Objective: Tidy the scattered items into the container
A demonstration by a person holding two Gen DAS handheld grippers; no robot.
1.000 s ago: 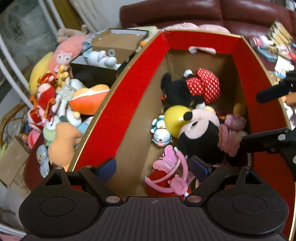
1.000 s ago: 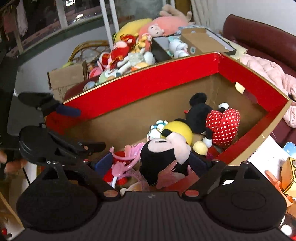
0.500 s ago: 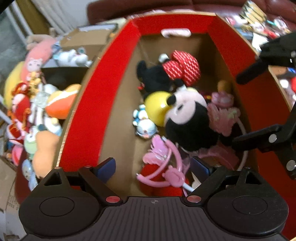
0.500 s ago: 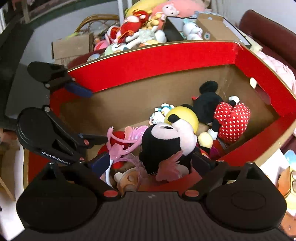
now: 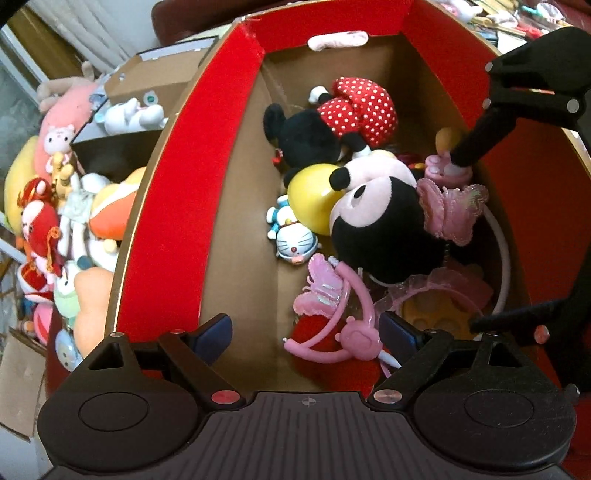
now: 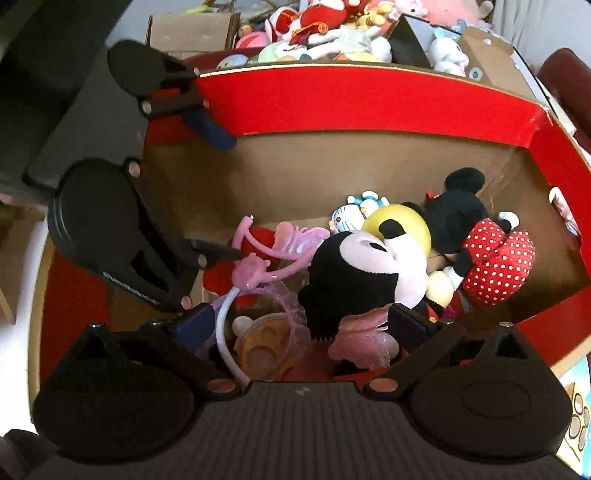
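A red cardboard box holds a black mouse-head plush, a polka-dot mouse plush, a yellow ball, a small blue cat figure and a pink butterfly headband. My right gripper hangs over the box's near end. Its jaws are opening, and the mouse-head plush and its pink bow lie between them, unpressed. My left gripper stands open above the headband, gripping nothing.
Outside the box's long wall lies a pile of plush toys and an open carton with a white plush. A dark red sofa stands behind. Small clutter lies past the box's far corner.
The right gripper's jaws have spread wider around the mouse-head plush, which now rests in the box. Both grippers have rolled and sunk a little over the box.
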